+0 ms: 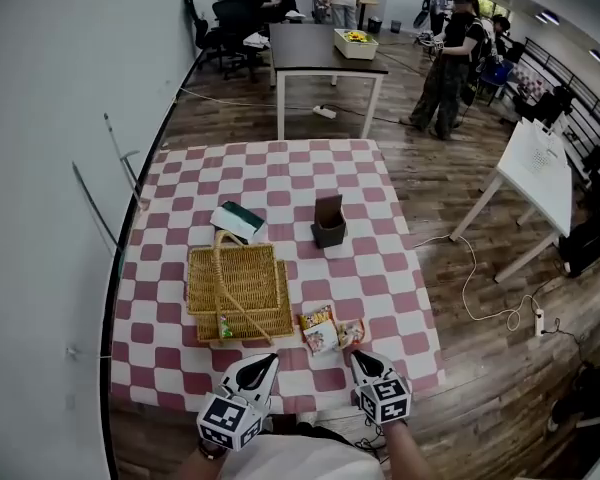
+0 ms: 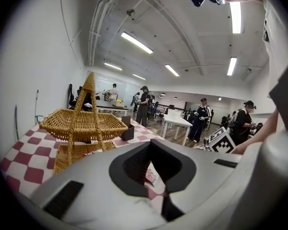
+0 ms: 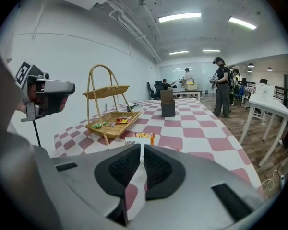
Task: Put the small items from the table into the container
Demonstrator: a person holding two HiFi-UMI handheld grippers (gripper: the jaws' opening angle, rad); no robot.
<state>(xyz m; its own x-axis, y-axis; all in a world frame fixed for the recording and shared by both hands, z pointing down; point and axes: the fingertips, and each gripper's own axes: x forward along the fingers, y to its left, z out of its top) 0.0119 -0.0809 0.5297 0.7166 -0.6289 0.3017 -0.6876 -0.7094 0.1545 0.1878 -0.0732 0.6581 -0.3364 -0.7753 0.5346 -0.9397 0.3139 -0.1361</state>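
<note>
A two-tier wicker basket (image 1: 238,288) with a tall handle stands on the pink-checked table (image 1: 380,268). Its lower tray (image 3: 109,121) holds several small packets. Two snack packets (image 1: 320,330) (image 1: 351,333) lie on the cloth just right of the basket and in front of my grippers. My left gripper (image 1: 265,361) hovers near the table's front edge by the basket's corner, its jaws wide apart (image 2: 151,162) and empty. To its right, just short of the packets (image 3: 140,137), my right gripper (image 1: 360,356) has its jaws a narrow slit apart (image 3: 140,152) with nothing between them.
A dark open box (image 1: 329,223) stands mid-table beyond the basket, and a green-and-white pack (image 1: 238,221) lies behind the basket. A dark table (image 1: 310,48) and a white table (image 1: 540,168) stand on the wooden floor, with people at the back. A cable (image 1: 480,288) runs to the right.
</note>
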